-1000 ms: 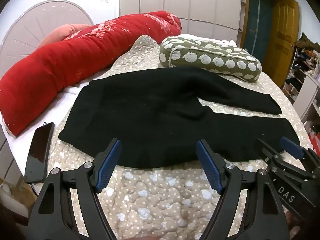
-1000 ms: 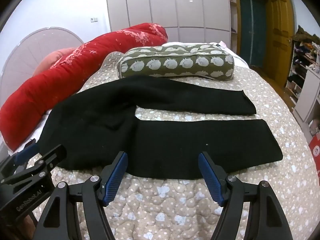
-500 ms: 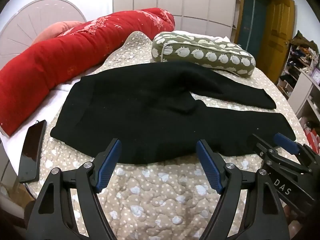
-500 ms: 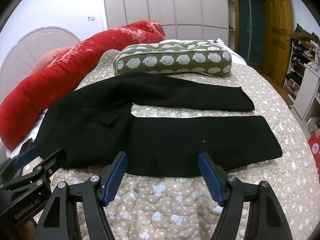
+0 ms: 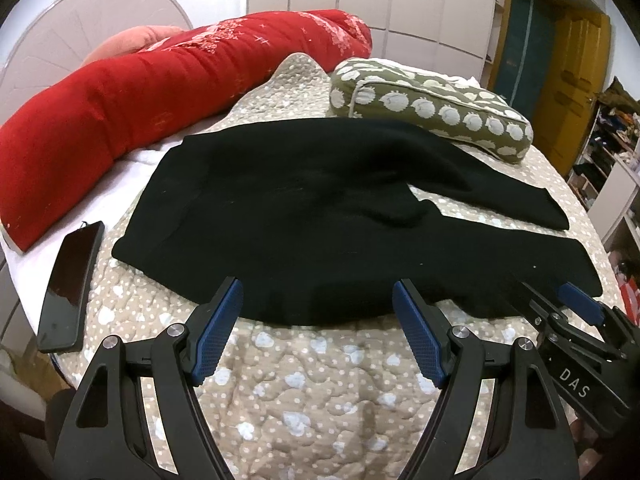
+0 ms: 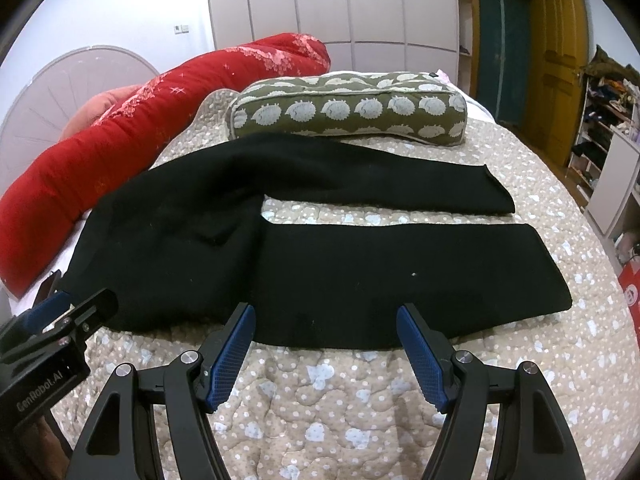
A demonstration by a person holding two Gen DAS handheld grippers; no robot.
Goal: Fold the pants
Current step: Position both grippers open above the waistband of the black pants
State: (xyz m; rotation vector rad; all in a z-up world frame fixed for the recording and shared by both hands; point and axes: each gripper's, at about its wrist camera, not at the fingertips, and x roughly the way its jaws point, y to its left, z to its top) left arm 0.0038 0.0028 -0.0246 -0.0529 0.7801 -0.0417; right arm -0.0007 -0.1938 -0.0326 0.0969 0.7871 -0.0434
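Black pants (image 5: 304, 216) (image 6: 304, 248) lie spread flat on the quilted bed, waistband to the left and both legs running right, a strip of quilt showing between the legs. My left gripper (image 5: 318, 320) hovers open over the quilt just short of the pants' near edge, below the seat. My right gripper (image 6: 326, 344) hangs open just short of the near leg's edge, nothing between its blue pads (image 6: 424, 356). Each gripper appears at the edge of the other's view: the right gripper (image 5: 576, 320) low on the right, the left gripper (image 6: 60, 320) low on the left.
A long red bolster (image 5: 140, 100) (image 6: 132, 136) lies along the left. A green patterned pillow (image 5: 432, 108) (image 6: 348, 112) sits behind the pants. A dark phone (image 5: 70, 284) rests at the bed's left edge. Shelves (image 6: 604, 128) stand right of the beige quilt (image 6: 320, 420).
The left wrist view has shifted slightly from frame to frame; the pants lie unchanged. Both grippers stay open, and the right one holds its place.
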